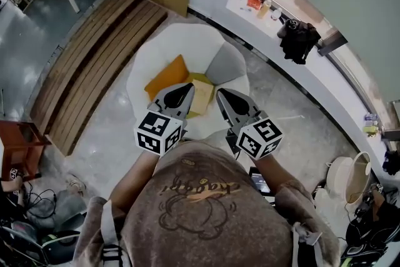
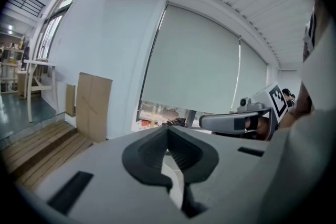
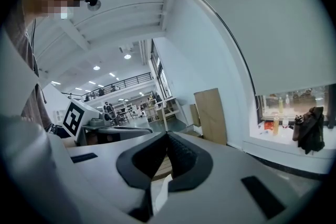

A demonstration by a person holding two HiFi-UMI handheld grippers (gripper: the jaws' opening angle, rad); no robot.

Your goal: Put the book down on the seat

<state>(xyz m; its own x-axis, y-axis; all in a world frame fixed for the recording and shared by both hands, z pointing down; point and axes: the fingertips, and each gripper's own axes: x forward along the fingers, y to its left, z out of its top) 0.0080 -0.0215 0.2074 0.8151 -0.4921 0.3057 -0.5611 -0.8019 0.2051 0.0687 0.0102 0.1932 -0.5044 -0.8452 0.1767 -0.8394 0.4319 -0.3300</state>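
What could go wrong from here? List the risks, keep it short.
1. The book seems to rest partly on the yellow cushion, beside the orange cushion, so it may slide on the white chair.
2. The left tongs and right tongs, both shut and empty, hang close over it; a careless move could knock it.

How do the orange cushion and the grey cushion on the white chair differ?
Colour: the orange cushion is bright, the grey cushion is dull. Place: in the white chair, the orange cushion lies at the picture's left, the grey cushion at its right. Shape: the orange cushion shows a sharp corner, the grey cushion looks rounded. Both rest inside that chair.
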